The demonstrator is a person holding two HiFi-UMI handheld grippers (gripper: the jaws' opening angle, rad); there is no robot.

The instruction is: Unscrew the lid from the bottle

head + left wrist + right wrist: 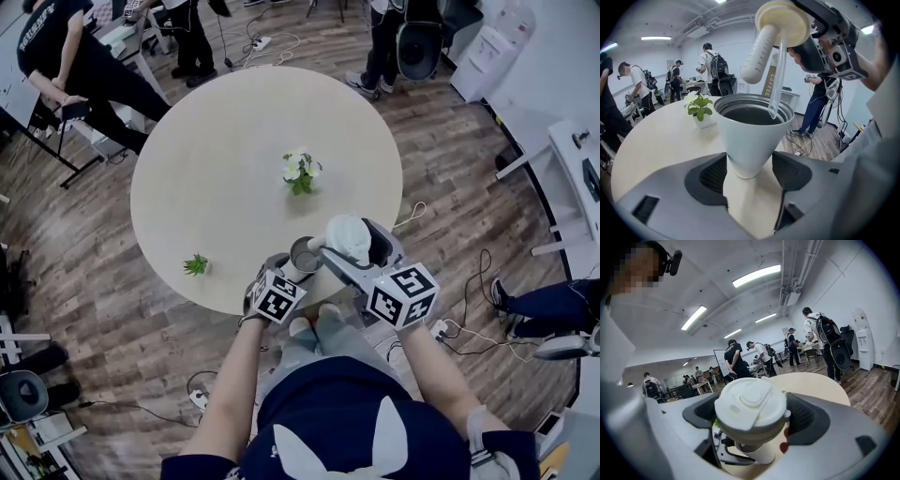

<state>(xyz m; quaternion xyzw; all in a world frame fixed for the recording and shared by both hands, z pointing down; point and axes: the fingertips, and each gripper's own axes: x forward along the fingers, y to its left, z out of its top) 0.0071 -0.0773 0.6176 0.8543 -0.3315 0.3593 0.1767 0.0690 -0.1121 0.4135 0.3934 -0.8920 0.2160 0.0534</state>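
Two tongs meet at the near edge of the round bench (225, 169) in the head view: the left tongs (284, 274) hold the white bottle (305, 255) upright, and the right tongs (354, 246) carry the lid (347, 234) just above it. In the left gripper view we see both jaws pressed against the bottle's tapering lower wall, with the lid's straw (777, 79) reaching to the open mouth. In the right gripper view the jaws clamp the lid's sides. We judge the bottle light, smooth and stiff, best held low and firmly.
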